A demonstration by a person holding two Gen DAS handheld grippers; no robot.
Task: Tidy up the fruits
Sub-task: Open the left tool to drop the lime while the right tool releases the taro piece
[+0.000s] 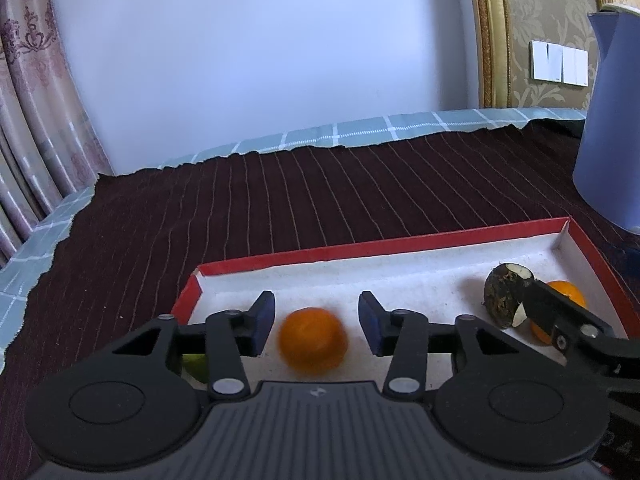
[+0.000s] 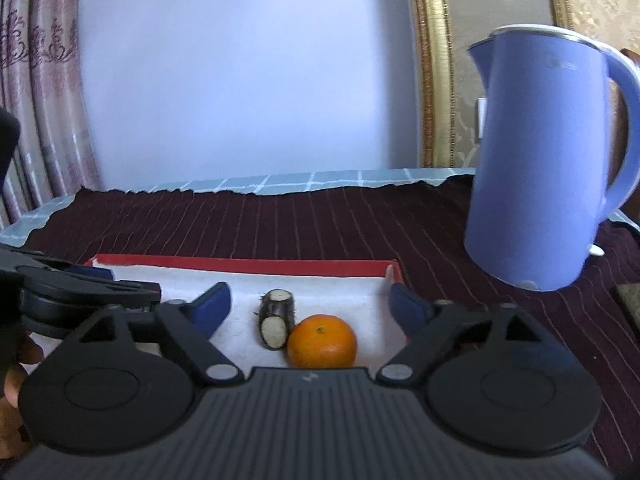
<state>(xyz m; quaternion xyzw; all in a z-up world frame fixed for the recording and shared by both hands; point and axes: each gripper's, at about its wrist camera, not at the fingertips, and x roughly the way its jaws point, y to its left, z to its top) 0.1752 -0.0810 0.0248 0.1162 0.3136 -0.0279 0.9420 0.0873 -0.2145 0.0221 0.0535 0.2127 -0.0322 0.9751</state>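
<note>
A red-rimmed tray with a white floor (image 1: 320,254) (image 2: 248,266) lies on the dark striped cloth. In the left wrist view my left gripper (image 1: 316,320) is open, and a blurred orange (image 1: 313,345) lies between its blue pads without touching them. A green fruit (image 1: 196,366) peeks from under its left finger. In the right wrist view my right gripper (image 2: 310,310) is open over the tray's right end, above a dark sugarcane piece (image 2: 275,319) and a second orange (image 2: 322,341) that sit side by side. They also show in the left wrist view: sugarcane (image 1: 502,292), orange (image 1: 566,292).
A blue electric kettle (image 2: 548,160) (image 1: 612,120) stands on the cloth right of the tray. A checked teal cloth (image 1: 360,134) edges the table at the back. A curtain hangs on the left and a gold-framed wall panel on the right.
</note>
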